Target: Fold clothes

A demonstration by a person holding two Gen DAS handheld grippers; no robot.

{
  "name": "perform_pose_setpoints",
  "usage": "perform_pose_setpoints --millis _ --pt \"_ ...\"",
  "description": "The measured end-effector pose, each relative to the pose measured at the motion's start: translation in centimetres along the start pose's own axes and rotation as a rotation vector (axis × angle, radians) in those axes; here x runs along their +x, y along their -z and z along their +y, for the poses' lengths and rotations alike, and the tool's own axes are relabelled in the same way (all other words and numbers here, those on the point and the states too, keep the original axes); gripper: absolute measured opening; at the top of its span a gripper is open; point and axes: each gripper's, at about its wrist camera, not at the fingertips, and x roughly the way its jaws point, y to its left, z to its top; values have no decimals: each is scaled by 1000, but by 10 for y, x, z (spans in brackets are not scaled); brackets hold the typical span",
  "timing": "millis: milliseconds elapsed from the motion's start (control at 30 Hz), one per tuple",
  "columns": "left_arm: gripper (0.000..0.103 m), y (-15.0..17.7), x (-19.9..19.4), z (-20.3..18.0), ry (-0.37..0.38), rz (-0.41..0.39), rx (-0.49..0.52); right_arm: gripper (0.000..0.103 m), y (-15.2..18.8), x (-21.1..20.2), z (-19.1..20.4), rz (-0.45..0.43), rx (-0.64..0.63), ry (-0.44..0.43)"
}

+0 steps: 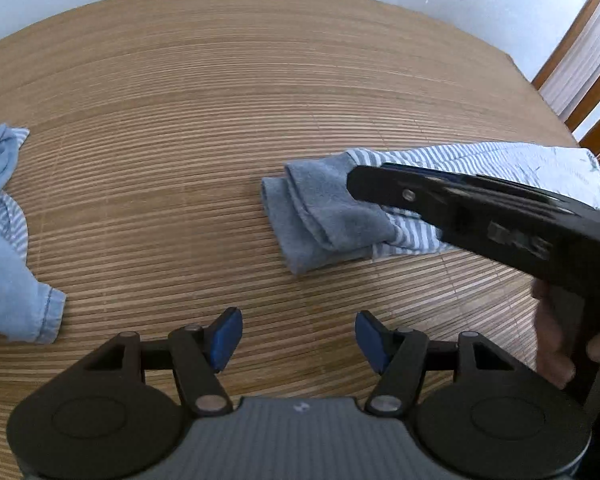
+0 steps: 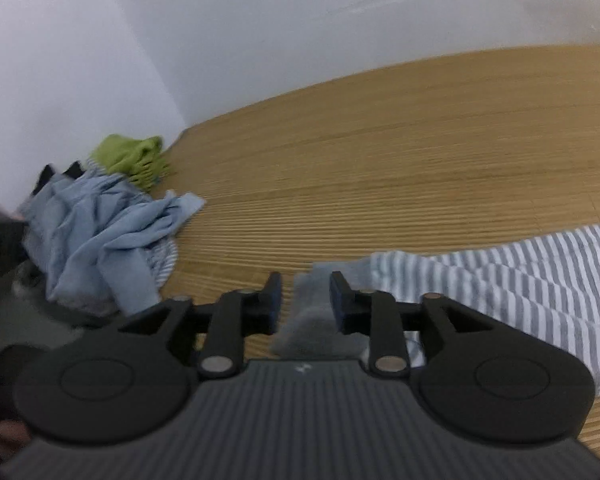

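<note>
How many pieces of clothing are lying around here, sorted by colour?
Grey-and-white striped garment with a plain grey cuff: 1
Light blue denim-like garment: 1
Green garment: 1
Total I can tell apart: 3. The heap by the wall shows a bit of striped cloth and something dark underneath, so more pieces may be buried there.

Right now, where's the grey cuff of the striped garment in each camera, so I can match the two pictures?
Left wrist view: the grey cuff lies right of centre on the mat, under the right gripper tip.
Right wrist view: the grey cuff sits low at centre, between the open fingers.
Shared landmark: the light blue clothes pile, at the left in both.
</note>
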Motion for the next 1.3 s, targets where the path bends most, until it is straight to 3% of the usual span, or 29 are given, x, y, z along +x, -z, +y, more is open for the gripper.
perform_pose_setpoints --millis 33,100,200,333,600,933,967,1033,1067,1200,1300 --pt "65 -1 0 2 9 -3 6 45 3 8 4 33 -6 -5" --pt "65 -3 -2 4 25 -15 21 54 7 -3 3 19 -49 30" --pt "65 -10 -7 4 55 -57 34 55 13 -21 -3 -10 -101 127" --pt "65 -26 -5 4 124 -95 41 55 18 -21 -29 21 -54 221" --pt "64 -53 36 -4 174 -15 -12 55 41 -5 -22 61 -239 300" --pt "66 -64 53 -12 186 -13 -66 55 43 8 -33 85 -179 246" --pt "62 -65 54 -16 171 -19 -52 55 43 9 -33 89 -179 246" --pt "22 -66 54 -24 136 -32 -16 55 44 11 -35 98 -170 245" --pt "14 -66 49 -29 118 -51 8 55 43 11 -34 94 -165 244" --pt "10 -65 3 -40 89 -206 49 55 37 0 -26 48 -159 224" --pt "10 -59 -6 -34 45 -194 44 54 31 -11 -18 11 -187 180"
